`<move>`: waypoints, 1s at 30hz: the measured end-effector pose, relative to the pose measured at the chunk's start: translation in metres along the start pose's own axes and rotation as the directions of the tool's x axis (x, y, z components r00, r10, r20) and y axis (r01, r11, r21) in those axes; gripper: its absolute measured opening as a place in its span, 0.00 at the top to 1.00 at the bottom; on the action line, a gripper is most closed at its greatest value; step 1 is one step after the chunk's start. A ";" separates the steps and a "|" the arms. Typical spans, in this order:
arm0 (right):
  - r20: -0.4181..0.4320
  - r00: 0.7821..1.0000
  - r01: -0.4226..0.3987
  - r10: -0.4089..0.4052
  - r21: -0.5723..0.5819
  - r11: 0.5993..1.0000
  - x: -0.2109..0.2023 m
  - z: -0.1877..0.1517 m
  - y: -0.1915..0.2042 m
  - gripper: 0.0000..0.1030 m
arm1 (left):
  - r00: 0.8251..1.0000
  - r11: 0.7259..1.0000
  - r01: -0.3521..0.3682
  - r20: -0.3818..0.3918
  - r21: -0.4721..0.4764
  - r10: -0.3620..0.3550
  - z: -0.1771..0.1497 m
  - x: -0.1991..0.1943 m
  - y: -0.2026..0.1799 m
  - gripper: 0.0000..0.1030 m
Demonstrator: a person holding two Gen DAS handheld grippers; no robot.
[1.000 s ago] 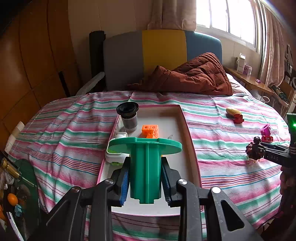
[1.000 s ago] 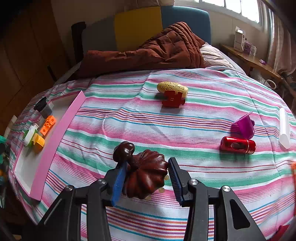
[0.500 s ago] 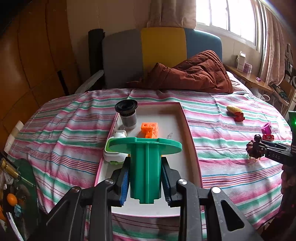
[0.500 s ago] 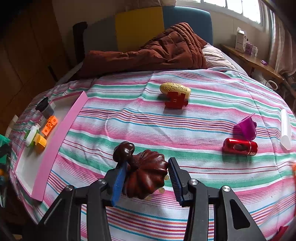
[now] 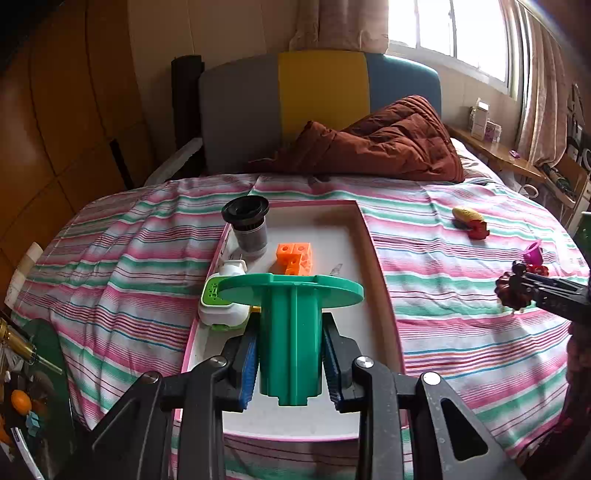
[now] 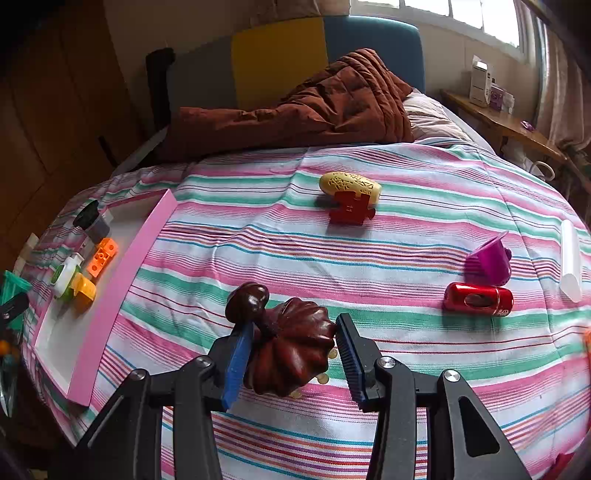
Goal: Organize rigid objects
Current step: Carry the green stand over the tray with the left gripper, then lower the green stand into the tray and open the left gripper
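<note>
Both grippers loaded over the striped bed (image 6: 369, 258); pink-rimmed tray (image 5: 373, 251) at its left side.

Left gripper (image 5: 291, 363): jaws narrowed, pads pressed on both sides of the green flanged spool (image 5: 290, 332), held above the tray. Right gripper (image 6: 291, 363): partly closed around the dark brown carved gourd (image 6: 291, 354), above the bedspread. Red can (image 6: 478, 299) lies near; its lettering is too small to read.

Daylight from the blown-out window (image 5: 447, 33) lights the striped bedspread (image 6: 369, 258) softly; fisheye edges curve and darken.
</note>
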State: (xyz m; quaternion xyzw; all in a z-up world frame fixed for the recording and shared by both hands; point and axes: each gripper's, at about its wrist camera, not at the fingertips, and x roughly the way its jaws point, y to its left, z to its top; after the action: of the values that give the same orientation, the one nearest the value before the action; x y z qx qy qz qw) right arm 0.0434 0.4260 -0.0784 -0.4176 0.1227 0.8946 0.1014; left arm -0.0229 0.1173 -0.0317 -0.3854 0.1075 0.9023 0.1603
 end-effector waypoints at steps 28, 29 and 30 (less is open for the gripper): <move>-0.007 0.999 -0.039 0.038 -0.098 0.994 -0.006 0.002 0.048 0.55 | 0.995 0.983 0.080 -0.040 -0.167 -0.088 -0.010 0.051 0.079 0.35; 0.005 0.998 -0.055 0.056 -0.106 0.993 -0.010 0.005 0.056 0.55 | 0.996 0.982 0.081 -0.030 -0.168 -0.088 -0.010 0.047 0.080 0.34; 0.013 0.997 -0.070 0.072 -0.116 0.991 -0.014 0.007 0.064 0.55 | 0.996 0.982 0.084 -0.022 -0.169 -0.089 -0.009 0.044 0.081 0.34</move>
State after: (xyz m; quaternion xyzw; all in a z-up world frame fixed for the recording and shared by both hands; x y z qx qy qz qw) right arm 0.0286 0.3664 -0.0545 -0.4104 0.0848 0.9068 0.0464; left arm -0.0755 0.0480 -0.0641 -0.4150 0.0163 0.8946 0.1648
